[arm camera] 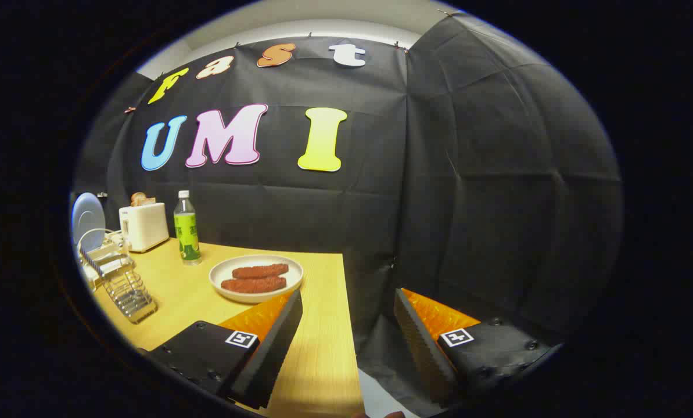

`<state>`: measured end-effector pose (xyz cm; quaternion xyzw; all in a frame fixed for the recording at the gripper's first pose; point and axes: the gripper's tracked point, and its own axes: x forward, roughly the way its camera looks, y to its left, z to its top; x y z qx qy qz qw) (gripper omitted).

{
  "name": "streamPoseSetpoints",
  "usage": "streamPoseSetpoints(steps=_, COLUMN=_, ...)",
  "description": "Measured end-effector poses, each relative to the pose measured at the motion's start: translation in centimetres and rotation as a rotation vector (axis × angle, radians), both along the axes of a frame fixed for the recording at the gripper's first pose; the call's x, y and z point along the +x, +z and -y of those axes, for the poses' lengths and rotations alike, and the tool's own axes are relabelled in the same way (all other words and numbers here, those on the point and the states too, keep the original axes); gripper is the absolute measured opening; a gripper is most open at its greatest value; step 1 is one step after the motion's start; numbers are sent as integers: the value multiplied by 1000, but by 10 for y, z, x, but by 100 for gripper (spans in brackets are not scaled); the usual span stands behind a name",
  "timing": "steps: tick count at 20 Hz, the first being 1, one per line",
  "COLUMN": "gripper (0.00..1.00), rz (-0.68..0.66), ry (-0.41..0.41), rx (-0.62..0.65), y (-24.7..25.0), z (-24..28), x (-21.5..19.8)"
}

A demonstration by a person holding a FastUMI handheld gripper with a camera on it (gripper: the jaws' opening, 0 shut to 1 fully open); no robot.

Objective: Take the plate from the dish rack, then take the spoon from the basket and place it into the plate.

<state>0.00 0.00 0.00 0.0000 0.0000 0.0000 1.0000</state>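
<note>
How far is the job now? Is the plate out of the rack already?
Nothing looks done. The blue plate stands upright in the dish rack, beyond the gripper. Its fingers are open and hold nothing. Left: take the plate out, then put the spoon into it; I cannot make out the spoon.

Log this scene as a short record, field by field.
gripper: open, holding nothing, above the table's edge
table: wooden
dish: just ahead of the fingers, two brown pieces of food on it
bottle: upright, behind the dish
toaster: beside the bottle
rack: near the toaster
plate: upright in the rack, not yet taken
</note>
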Motion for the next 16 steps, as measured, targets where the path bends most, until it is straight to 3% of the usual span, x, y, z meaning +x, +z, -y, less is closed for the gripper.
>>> streamPoseSetpoints(steps=3, gripper=98, rz=127, ry=32, rx=15, y=102, z=-13, x=-27)
streamPoseSetpoints(steps=5, gripper=98, rz=203, ry=29, rx=-26, y=168, z=-29, x=-73)
streamPoseSetpoints(steps=7, gripper=98, rz=202, ry=11, rx=-60, y=203, z=-58, x=-115)
streamPoseSetpoints(steps=11, gripper=98, rz=108, ry=-53, rx=49, y=227, z=-145, x=-183)
streamPoseSetpoints(steps=16, gripper=98, rz=31, ry=-55, rx=237, y=214, z=-265, x=-202)
